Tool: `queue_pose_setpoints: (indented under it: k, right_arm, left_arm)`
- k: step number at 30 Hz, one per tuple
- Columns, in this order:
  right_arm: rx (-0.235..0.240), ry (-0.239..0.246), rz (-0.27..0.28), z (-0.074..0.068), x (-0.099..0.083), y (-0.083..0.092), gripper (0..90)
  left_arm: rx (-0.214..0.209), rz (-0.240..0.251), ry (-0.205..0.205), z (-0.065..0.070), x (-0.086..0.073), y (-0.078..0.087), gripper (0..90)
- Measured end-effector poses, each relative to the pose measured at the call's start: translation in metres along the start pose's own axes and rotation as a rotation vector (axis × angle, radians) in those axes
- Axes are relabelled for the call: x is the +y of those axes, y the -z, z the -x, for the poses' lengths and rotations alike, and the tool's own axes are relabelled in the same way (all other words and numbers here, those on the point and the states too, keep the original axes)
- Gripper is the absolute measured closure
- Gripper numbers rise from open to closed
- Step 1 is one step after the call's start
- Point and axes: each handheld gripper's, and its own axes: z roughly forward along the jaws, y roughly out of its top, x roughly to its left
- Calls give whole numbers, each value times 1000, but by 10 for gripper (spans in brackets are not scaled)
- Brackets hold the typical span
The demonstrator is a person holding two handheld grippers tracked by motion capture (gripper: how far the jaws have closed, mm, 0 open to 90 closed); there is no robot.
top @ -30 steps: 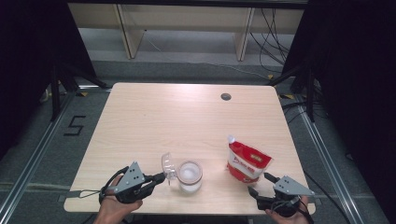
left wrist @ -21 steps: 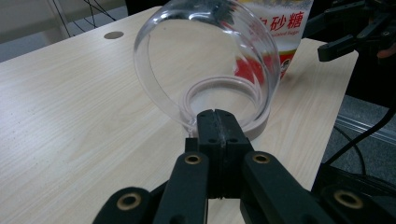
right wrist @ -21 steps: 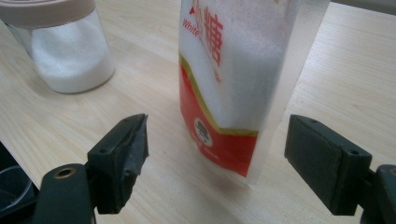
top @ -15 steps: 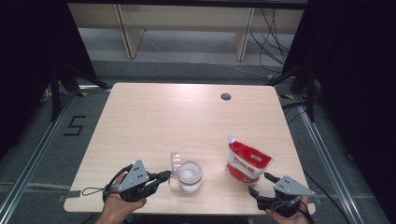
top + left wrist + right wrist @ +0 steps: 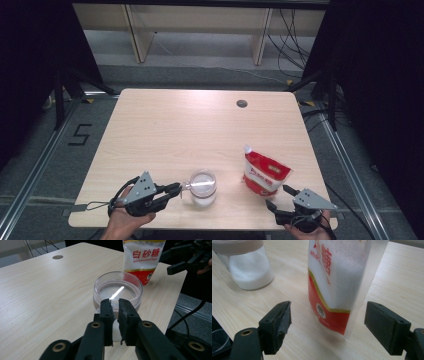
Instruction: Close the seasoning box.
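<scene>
Near the counter's [image 5: 200,125] front edge, a clear glass cup [image 5: 202,186] holding white granules stands left of a red-and-white sugar pouch [image 5: 265,172]. The left gripper [image 5: 172,189] has its jaws pressed nearly together on what looks like the cup's handle, though that part is hard to make out. The right gripper [image 5: 277,197], jaws spread wide, sits just near of the pouch without touching it.
</scene>
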Motion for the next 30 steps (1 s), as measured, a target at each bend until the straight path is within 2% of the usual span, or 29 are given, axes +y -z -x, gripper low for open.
queue_pose_setpoints:
  k: [4, 6, 8, 9, 12, 14, 16, 20, 21, 24, 25, 27, 29, 30]
  right_arm:
    - [-8, 0, 4, 0, 0, 0, 222]
    - [-8, -3, 3, 0, 0, 0, 221]
    - [-7, 3, 4, 0, 0, 0, 220]
    - [-5, 18, 5, 1, 0, 0, 219]
    - [5, 4, -2, 0, 0, 0, 217]
    - [-7, 20, 4, 1, 0, 0, 216]
    - [-8, 20, 2, 1, 0, 0, 216]
    - [-5, 14, -3, 0, 0, 0, 216]
    - [-5, 12, -2, 0, 0, 0, 216]
    - [3, 8, 0, 0, 0, -1, 215]
    - [0, 9, -3, 0, 0, 0, 215]
    - [-2, 9, -4, 0, 0, 0, 215]
    - [-5, -5, -6, -1, 0, 0, 215]
    - [-2, -15, -8, -2, 0, 0, 215]
  left_arm:
    - [-1, -16, 12, 1, -1, 2, 691]
    - [-13, -1, -11, 0, -1, 3, 628]
    - [0, 9, 2, 0, -2, 4, 572]
    - [-2, 9, -12, -1, -2, 5, 552]
    - [-6, 4, 0, -2, -5, 4, 441]
    - [-3, -8, 8, -3, -7, 4, 367]
    - [6, -13, 39, -1, -9, 4, 337]
    - [16, -20, 30, -2, -10, 5, 283]
    - [15, -22, 17, -3, -10, 5, 279]
    - [25, -34, 19, -3, -13, 5, 258]
    - [21, -32, 43, -2, -15, 5, 255]
    - [15, -32, 48, -3, -17, 5, 251]
    - [11, -41, 24, -5, -19, 6, 244]
    - [24, -44, 46, -3, -21, 6, 241]
